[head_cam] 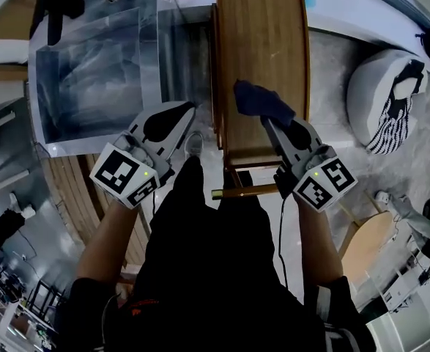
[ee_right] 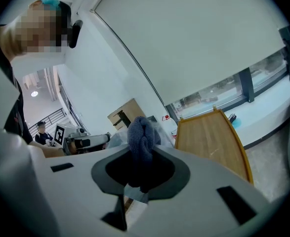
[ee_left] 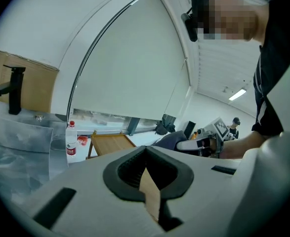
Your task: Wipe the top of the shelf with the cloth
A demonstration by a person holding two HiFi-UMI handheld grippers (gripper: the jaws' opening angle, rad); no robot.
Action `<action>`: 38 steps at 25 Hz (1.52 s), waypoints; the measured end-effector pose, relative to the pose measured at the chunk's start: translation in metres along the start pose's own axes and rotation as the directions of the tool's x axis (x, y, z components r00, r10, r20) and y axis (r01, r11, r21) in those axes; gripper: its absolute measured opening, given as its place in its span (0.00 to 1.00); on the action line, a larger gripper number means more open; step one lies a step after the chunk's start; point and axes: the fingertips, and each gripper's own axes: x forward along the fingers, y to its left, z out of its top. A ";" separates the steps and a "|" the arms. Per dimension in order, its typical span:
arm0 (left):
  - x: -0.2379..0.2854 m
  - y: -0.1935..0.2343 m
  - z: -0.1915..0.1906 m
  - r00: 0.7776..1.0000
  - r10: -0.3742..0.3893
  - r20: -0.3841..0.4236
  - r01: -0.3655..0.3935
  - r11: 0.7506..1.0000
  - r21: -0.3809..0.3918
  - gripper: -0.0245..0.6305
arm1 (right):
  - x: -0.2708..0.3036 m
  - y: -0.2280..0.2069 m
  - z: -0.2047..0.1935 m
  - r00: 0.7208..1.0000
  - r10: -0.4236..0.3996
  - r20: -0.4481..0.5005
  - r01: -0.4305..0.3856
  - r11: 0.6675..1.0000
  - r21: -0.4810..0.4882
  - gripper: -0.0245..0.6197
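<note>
Our right claw (head_cam: 272,122) is clamped on the dark blue cloth (head_cam: 261,101), which bulges out past its tips. Our left claw (head_cam: 187,114) hangs beside it with its jaws drawn together on nothing.

Ahead of the right claw runs the wooden shelf (head_cam: 266,42). Its long top reaches away from us towards the window ledge, and it is bare and dry-looking along its whole length. Off to the far side of the left claw sits the steel sink (head_cam: 90,72), which has no part in this job.

The cloth lies over the near end of the shelf top, just in front of the right claw. We cannot tell whether it presses on the wood or hovers above it. The right gripper view suggests it is held a little clear. A small water bottle (ee_left: 71,142) stands beyond the left claw.

We judge the pick-up done. We see no mark of wiping on the wood, so the stroke along the top looks to be all ahead of us.
</note>
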 end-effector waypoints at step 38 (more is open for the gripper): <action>0.057 0.053 -0.046 0.975 0.217 -0.052 -0.223 0.965 -0.138 0.06 | 0.144 -0.152 0.062 0.995 0.069 -0.071 -0.083 0.973 -0.217 0.12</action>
